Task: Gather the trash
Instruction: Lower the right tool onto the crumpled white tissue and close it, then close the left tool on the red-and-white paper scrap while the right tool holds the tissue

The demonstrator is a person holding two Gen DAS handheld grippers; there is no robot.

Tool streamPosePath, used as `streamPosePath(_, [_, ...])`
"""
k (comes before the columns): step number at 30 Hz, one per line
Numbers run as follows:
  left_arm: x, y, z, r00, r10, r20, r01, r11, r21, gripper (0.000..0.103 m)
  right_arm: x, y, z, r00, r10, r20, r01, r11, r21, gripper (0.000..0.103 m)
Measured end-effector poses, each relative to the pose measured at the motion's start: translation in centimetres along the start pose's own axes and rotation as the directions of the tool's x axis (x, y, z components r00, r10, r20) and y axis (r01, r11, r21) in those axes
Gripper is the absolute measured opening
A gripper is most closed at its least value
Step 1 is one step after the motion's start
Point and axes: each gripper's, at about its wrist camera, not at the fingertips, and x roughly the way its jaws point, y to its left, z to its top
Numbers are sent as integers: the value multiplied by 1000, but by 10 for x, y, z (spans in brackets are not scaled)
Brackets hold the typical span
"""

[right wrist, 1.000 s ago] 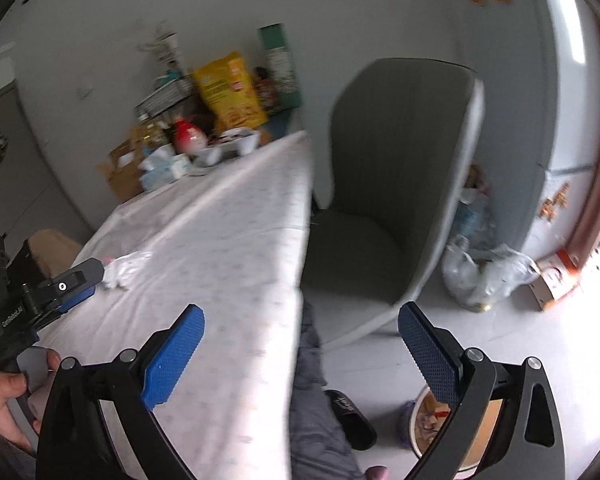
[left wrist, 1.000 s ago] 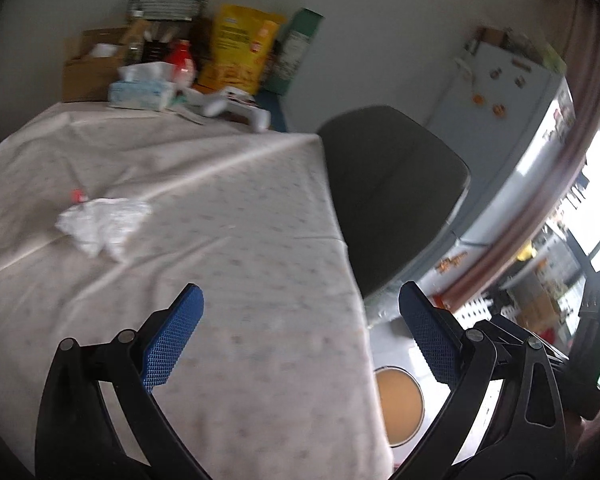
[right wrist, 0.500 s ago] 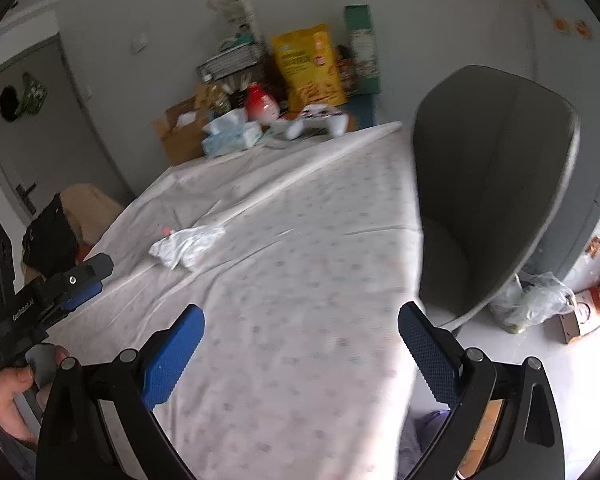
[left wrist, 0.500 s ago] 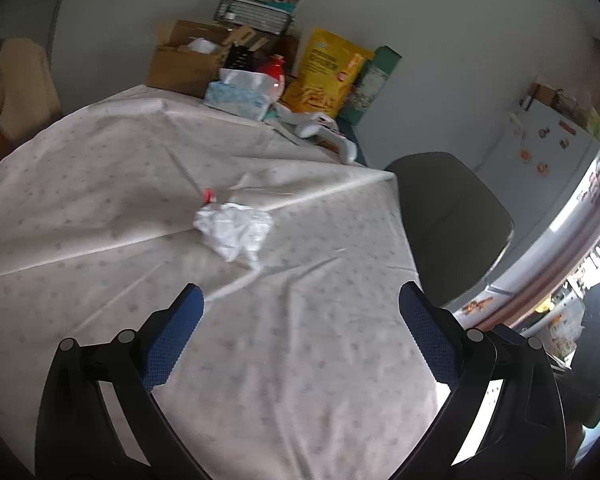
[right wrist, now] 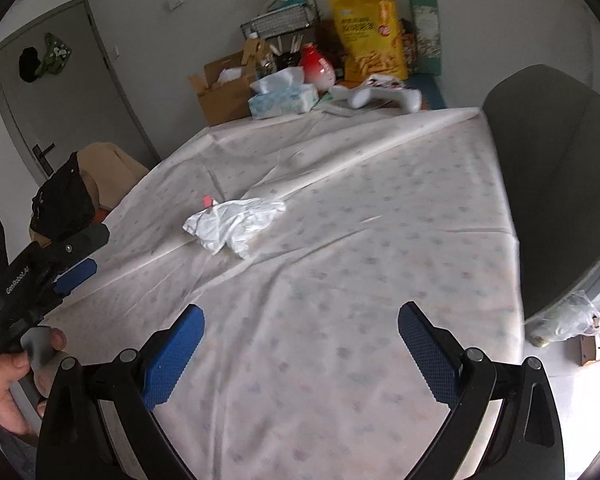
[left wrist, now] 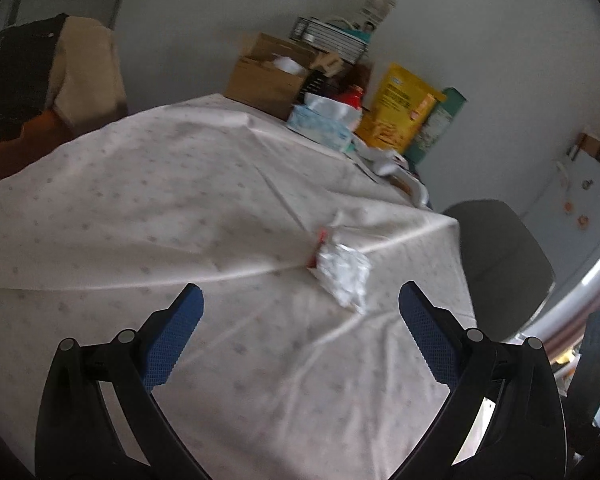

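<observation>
A crumpled white wrapper (left wrist: 342,270) with a small red scrap (left wrist: 321,236) beside it lies on the patterned tablecloth (left wrist: 160,200). My left gripper (left wrist: 300,320) is open and empty, low over the cloth, with the wrapper just ahead and to the right. In the right wrist view the wrapper (right wrist: 232,224) lies mid-table, ahead and left of my open, empty right gripper (right wrist: 300,340). The left gripper (right wrist: 52,264) shows at that view's left edge, held by a hand.
At the table's far end stand a cardboard box (right wrist: 224,88), a tissue pack (right wrist: 284,96), a red bottle (right wrist: 318,66), a yellow snack bag (right wrist: 370,32) and a white controller (right wrist: 380,94). A grey chair (right wrist: 552,168) stands at the right edge.
Both grippers have swung left from the chair and floor toward the table. The wrapper now lies nearer each gripper. Both stayed open.
</observation>
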Motion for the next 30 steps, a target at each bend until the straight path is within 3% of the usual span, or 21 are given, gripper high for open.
streamPosePath(9, [9, 45, 9, 987, 159, -1, -159, 987, -29, 97, 53, 28, 22, 998, 57, -37, -57, 998, -5, 91])
streamPosePath(16, [24, 57, 12, 985, 170, -28, -170, 985, -36, 97, 102, 42, 37, 992, 87, -95, -89, 996, -13, 75])
streamPosePath(19, [29, 59, 14, 985, 167, -40, -168, 985, -42, 97, 127, 39, 42, 984, 104, -147, -106, 994, -6, 47])
streamPosePath(20, [30, 58, 14, 986, 164, -42, -166, 985, -41, 97, 133, 39, 42, 980, 111, -168, -113, 994, -2, 21])
streamPosePath(21, [32, 56, 15, 986, 159, -43, -161, 986, -35, 97, 136, 37, 43, 978, 116, -171, -118, 993, -1, 12])
streamPosePath(23, [35, 52, 16, 987, 157, -44, -158, 987, -26, 97, 132, 34, 45, 978, 136, -158, -138, 990, -4, 7])
streamPosePath(30, [53, 27, 21, 992, 117, -51, -116, 993, 18, 97, 95, 6, 52, 978, 192, -77, -188, 980, 59, 6])
